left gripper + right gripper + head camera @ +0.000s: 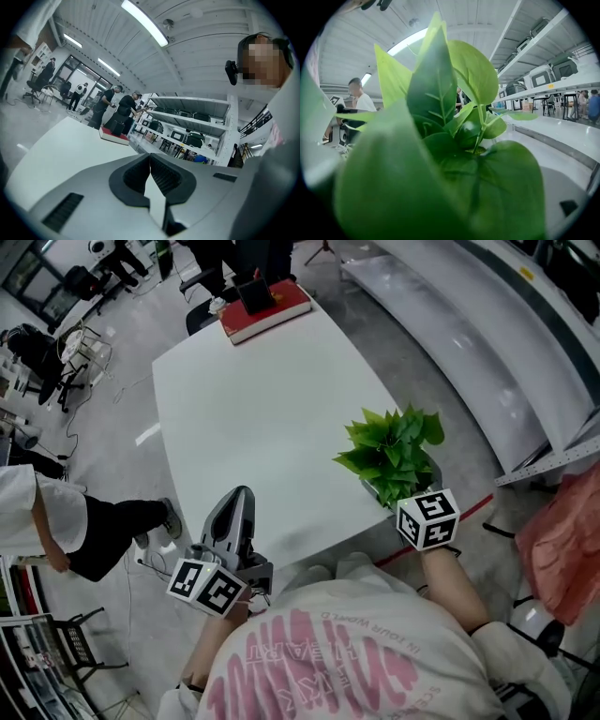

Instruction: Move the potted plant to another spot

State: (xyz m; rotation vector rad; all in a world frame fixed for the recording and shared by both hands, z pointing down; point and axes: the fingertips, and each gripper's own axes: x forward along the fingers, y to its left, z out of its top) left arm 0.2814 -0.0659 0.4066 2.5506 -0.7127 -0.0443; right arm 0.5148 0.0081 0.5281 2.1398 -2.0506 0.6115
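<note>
The potted plant (394, 451), a small bush of green leaves, stands on the white table (253, 409) close to its near right edge. My right gripper (412, 495) reaches in at the plant's base from the near side, its marker cube just behind the leaves. In the right gripper view the plant's leaves (440, 140) fill the picture and hide the pot; one grey finger (568, 206) shows far out at the right, so the jaws stand wide. My left gripper (236, 502) hovers over the table's near left edge, shut and empty, its pads meeting (150, 161).
A red book (267, 310) with a dark object on it lies at the table's far end. A person (37, 521) crouches on the floor to the left. Metal shelving (525, 343) runs along the right, and a pink bag (567, 540) sits near it.
</note>
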